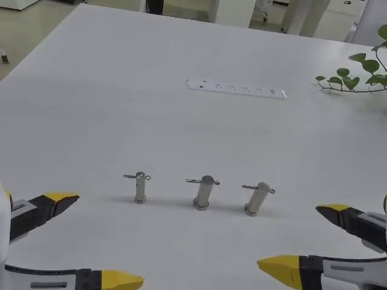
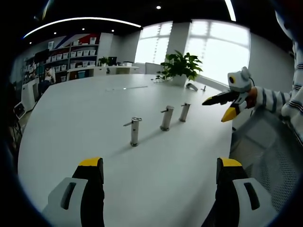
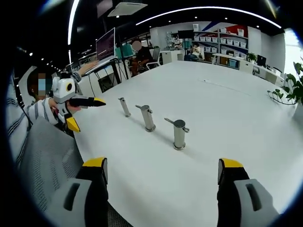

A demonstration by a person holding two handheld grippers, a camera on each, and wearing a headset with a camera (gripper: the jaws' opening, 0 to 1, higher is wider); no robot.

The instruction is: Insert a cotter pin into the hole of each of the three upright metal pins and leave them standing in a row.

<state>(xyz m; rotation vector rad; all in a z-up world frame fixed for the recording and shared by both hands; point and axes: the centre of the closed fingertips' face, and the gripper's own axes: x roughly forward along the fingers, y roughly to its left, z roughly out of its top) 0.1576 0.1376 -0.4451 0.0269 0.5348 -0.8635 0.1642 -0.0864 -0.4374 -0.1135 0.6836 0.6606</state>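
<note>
Left claw (image 1: 100, 238) and right claw (image 1: 295, 236) are wide and empty, near three metal pins (image 1: 204, 193) standing in a row on the worktop (image 1: 91, 109), each with its cotter pin (image 1: 203, 180); it is better to draw back without touching them.

We see bright, even light and faint shadows. Windows (image 2: 218, 52) blow out upper right; fisheye edges bend.

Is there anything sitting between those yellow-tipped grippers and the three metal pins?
Nothing visible. Bare white table lies between the left gripper and the left pin, and between the right gripper and the right pin. Both grippers are open.
</note>
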